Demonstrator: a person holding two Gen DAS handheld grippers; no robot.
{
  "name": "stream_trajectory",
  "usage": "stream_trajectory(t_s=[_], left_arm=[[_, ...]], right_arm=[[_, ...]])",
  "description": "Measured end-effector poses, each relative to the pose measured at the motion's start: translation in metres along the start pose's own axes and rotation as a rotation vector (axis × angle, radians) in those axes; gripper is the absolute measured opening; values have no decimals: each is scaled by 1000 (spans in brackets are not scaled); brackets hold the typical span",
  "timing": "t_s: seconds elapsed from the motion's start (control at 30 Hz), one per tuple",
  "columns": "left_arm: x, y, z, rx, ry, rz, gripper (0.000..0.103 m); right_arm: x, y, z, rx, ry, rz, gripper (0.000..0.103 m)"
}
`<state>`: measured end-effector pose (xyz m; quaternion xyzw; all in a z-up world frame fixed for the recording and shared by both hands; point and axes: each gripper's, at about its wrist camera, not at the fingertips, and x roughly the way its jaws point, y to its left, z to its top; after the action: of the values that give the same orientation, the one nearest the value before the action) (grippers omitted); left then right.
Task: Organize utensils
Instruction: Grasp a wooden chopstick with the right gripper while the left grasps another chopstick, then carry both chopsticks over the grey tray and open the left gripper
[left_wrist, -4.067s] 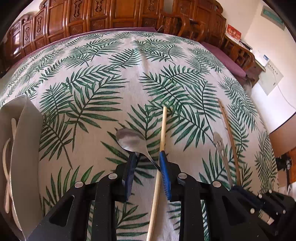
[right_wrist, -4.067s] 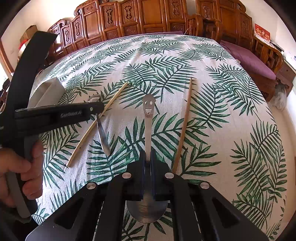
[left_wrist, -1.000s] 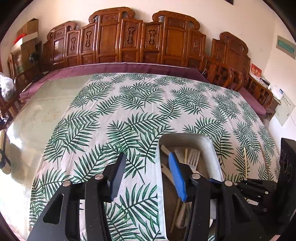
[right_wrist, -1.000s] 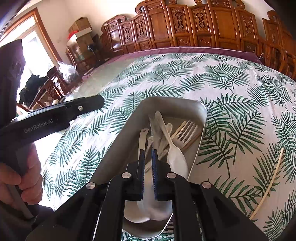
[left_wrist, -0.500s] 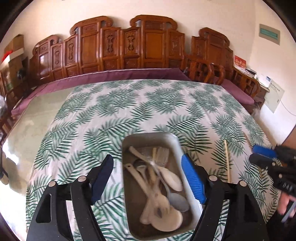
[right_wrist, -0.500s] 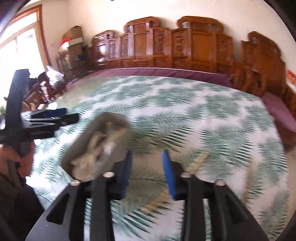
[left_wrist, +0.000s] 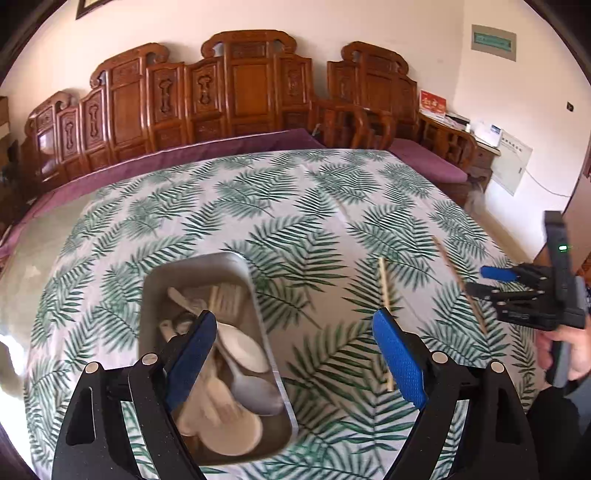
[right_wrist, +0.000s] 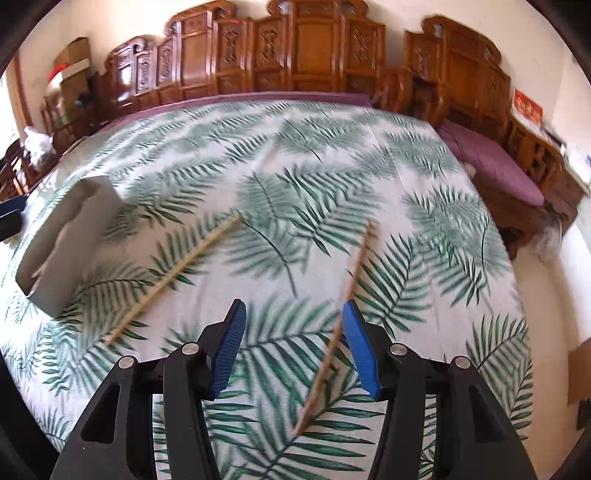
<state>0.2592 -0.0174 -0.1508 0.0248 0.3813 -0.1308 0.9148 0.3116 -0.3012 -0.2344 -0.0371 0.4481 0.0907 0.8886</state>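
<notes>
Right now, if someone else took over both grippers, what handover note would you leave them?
Left gripper: open, empty, jaws just opened wider, above the tray's right edge.
Right gripper: open, empty, jaws just opening, over the darker chopstick.
Metal tray: holds the spoons and forks.
Done: spoons and forks are in the tray.
Left: two chopsticks lie on the leaf-print cloth, the pale chopstick nearer the tray; both go in.

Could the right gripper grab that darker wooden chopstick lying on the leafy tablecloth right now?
Probably yes. The right gripper stands open and empty, with the darker wooden chopstick lying between its fingers, and nothing lies over the chopstick or blocks the way.
</notes>
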Motion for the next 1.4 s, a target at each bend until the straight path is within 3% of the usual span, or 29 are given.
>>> stream_trajectory(t_s=[0.3,0.47,0.53,0.8,0.97,1.07,1.2,1.3,1.4], left_arm=[[13,-36,-10,45,31,-39,79],[25,-65,-20,98,72,-67,65],[32,-74,-23,115,90,-76,59],[65,-108,-37,165,157,-85,53],[84,-109,-35,162,176,-62,49],[95,-106,-35,155,192,-52,43],[111,-102,-37,147,224,-42,25],[116,-98,-36,127,223,-43,21],[118,-94,-34,98,224,-35,10]], right_arm=[[28,-17,-14,26,87,-41,32],[29,-17,-17,22,98,-44,27],[28,-15,-17,21,104,-35,10],[26,-13,-17,20,121,-20,7],[26,-12,-16,15,122,-28,7],[26,-14,-17,35,123,-15,7],[27,-13,-16,34,124,-19,7],[27,-15,-16,36,125,-15,7],[27,-14,-16,41,125,-11,7]])
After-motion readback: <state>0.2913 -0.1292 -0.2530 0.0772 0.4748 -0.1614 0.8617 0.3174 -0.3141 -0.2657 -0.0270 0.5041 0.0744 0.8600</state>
